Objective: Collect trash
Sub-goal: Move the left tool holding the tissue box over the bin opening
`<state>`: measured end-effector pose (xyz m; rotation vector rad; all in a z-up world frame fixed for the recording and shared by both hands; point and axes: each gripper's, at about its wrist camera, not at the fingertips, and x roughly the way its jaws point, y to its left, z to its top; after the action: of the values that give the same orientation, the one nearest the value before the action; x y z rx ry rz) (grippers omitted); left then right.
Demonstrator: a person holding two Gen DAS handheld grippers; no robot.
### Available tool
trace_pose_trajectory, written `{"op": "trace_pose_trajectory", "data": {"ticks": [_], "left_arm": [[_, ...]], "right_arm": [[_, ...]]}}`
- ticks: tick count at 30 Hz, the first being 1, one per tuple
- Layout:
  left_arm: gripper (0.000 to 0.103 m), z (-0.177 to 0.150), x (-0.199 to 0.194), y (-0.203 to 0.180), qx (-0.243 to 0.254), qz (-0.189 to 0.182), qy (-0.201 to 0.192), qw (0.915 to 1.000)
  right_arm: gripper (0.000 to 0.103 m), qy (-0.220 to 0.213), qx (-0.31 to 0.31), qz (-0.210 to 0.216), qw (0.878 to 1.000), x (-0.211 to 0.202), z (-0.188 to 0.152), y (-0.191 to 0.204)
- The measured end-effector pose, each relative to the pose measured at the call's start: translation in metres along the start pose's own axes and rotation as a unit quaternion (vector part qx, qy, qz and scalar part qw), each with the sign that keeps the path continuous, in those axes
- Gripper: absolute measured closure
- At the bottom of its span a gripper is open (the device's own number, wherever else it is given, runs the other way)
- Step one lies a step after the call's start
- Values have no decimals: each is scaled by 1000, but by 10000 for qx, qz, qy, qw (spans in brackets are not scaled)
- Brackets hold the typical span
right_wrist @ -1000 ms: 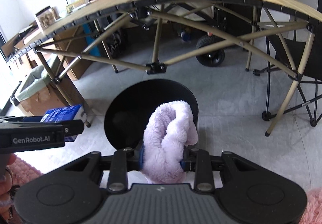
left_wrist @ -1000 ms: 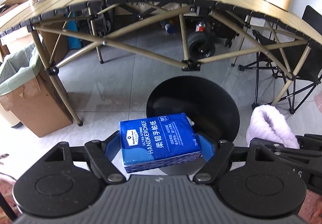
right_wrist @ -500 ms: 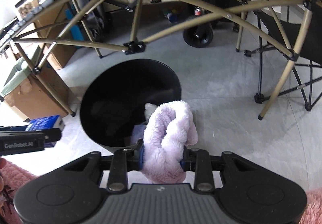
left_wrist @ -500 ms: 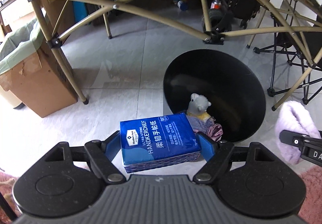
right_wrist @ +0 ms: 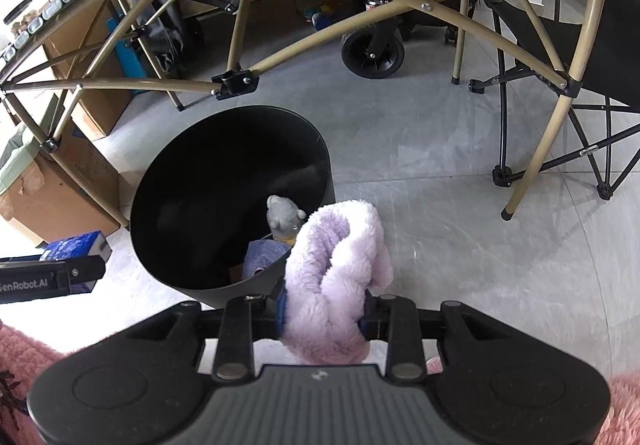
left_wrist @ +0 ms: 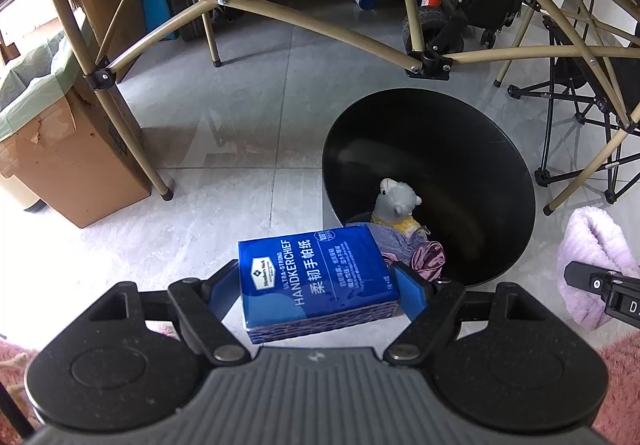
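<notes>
My left gripper (left_wrist: 318,285) is shut on a blue handkerchief tissue pack (left_wrist: 316,277) and holds it just left of the rim of a black trash bin (left_wrist: 460,149). The bin holds a grey plush toy (left_wrist: 396,201) and purple cloth. My right gripper (right_wrist: 322,311) is shut on a fluffy lilac cloth (right_wrist: 336,277), held at the bin's near right rim (right_wrist: 192,289). The plush toy (right_wrist: 282,219) shows inside the bin there too. The lilac cloth (left_wrist: 596,245) appears at the right of the left wrist view, and the tissue pack (right_wrist: 74,245) at the left of the right wrist view.
A folding table's tan frame (left_wrist: 304,21) arches over the bin. A cardboard box with a green liner (left_wrist: 60,165) stands left. A black folding chair (right_wrist: 580,93) and a wheeled cart (right_wrist: 374,53) stand behind. Pink rug edges show at the bottom corners.
Both grippers have dropped lower and tilted down toward the bin, still holding their items. The table top has left view and the bin's inside with the plush toy has come into view.
</notes>
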<state>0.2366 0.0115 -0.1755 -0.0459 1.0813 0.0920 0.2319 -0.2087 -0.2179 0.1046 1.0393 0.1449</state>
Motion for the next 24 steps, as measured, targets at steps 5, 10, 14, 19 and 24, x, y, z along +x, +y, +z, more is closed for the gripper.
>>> {"op": "trace_pose_trajectory", "data": {"ticks": [5,10,14,19,24], "left_arm": [[23,2,3,3,-76,12,41,10000],[23,5,4,3,-50,-5,34,10000],[23,8,5,-2,43,-20,23,10000],[23,13,4,-17,270,-61,-71,9996],[23,19,8,-34,471,-114,-75,9988]], "right_arm": [[73,-33,25,-18,10000,0,3,1],[73,-28,58,-28,10000,2,6,0],[73,-20,110,-40,9999,4,10,-3],[73,-43,233,-66,9997,6,12,-10],[73,-77,369,-89,9992,7,16,-17]]}}
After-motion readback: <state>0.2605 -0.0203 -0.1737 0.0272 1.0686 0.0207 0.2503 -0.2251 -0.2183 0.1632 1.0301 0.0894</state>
